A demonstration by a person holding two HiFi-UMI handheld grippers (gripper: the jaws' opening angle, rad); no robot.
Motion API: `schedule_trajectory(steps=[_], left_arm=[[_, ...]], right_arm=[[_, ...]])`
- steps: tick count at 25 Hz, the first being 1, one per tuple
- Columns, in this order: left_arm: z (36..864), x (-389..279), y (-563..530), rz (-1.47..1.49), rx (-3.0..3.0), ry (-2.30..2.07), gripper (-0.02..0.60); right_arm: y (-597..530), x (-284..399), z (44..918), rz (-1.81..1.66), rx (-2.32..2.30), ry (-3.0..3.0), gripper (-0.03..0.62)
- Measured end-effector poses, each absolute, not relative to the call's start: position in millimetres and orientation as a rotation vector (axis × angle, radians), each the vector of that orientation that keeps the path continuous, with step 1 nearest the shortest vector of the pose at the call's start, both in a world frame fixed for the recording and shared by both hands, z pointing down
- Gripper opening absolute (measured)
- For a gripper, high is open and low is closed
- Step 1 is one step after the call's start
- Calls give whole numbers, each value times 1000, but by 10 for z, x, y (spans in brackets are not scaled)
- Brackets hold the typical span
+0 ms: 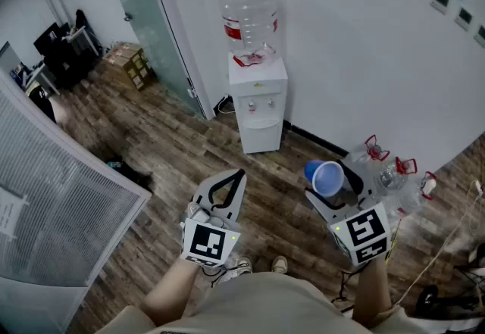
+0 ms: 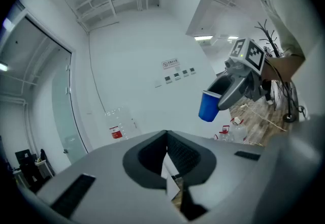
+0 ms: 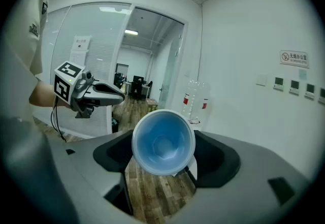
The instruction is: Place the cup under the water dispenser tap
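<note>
The white water dispenser (image 1: 259,101) stands against the far wall with a clear bottle (image 1: 248,18) on top and its taps (image 1: 260,106) on the front. The blue cup (image 1: 326,178) lies on its side between the jaws of my right gripper (image 1: 333,182), which is shut on it. In the right gripper view the cup (image 3: 163,141) faces the camera mouth first, and the dispenser bottle (image 3: 195,98) shows beyond it. My left gripper (image 1: 236,176) hangs to the left, jaws together and nothing between them. The left gripper view shows the cup (image 2: 208,105) from the side.
Several empty water bottles (image 1: 386,166) stand on the wooden floor right of the dispenser. A frosted glass door (image 1: 151,14) is left of it, with a cardboard box (image 1: 129,63) beyond. A slatted partition (image 1: 53,204) fills the left. Cables (image 1: 447,249) trail at right.
</note>
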State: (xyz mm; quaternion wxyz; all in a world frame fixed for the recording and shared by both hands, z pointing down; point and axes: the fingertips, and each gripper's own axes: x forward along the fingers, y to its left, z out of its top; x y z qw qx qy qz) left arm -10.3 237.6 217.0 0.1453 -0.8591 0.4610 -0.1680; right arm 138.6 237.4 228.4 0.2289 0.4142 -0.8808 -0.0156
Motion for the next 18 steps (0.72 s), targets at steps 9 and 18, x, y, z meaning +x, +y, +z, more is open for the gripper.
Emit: schedule_trajectory(steps=[9, 18], left_arm=[[2189, -48, 2339, -486, -2474, 1357, 6], [2237, 157, 2337, -505, -2471, 1398, 6]], right_arm=[[2327, 1547, 2386, -23, 1116, -2389, 367], [2356, 1777, 2509, -21, 1063, -2375, 368]])
